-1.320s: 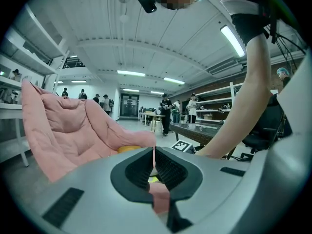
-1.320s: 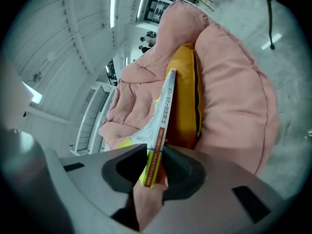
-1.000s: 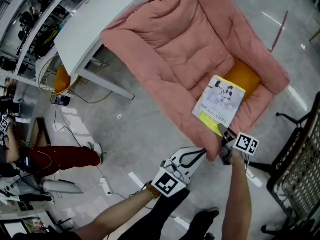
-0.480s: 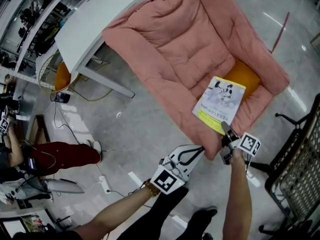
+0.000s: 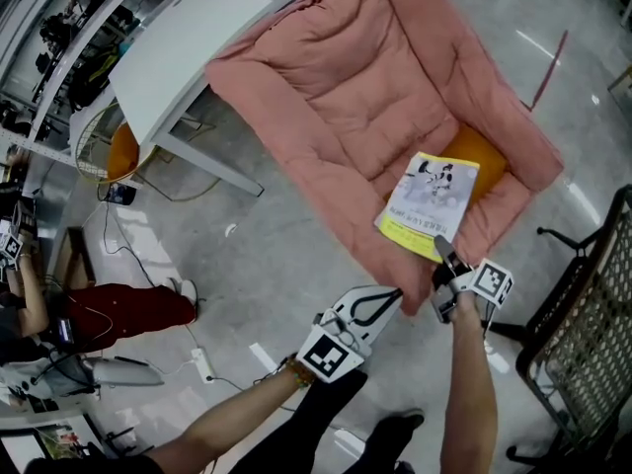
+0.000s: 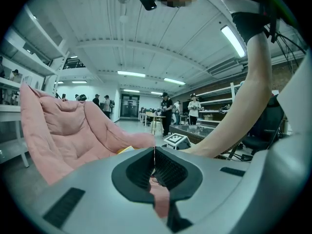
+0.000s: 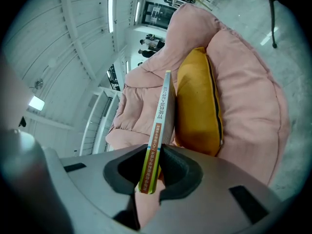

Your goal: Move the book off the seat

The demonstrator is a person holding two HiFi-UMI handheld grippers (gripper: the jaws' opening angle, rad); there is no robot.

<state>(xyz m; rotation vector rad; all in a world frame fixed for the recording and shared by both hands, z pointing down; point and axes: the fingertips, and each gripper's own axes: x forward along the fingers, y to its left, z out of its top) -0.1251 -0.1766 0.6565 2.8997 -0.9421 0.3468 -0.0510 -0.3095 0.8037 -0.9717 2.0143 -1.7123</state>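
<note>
- The right gripper (image 5: 441, 253) pinches the near edge of the book (image 5: 430, 203). Its jaws have just been closing, and the thin edge of the book (image 7: 161, 126) now stands between them.
- The book is over the front part of the pink seat (image 5: 346, 77), just beside the yellow cushion (image 5: 484, 154). I cannot tell whether its far end touches the seat.
- The left gripper (image 5: 392, 295) is near the front edge of the seat, beside the right one. Its jaws are pressed together and hold nothing.
- A white table (image 5: 178, 47) stands beside the seat on the grey floor (image 5: 267, 255).
</note>
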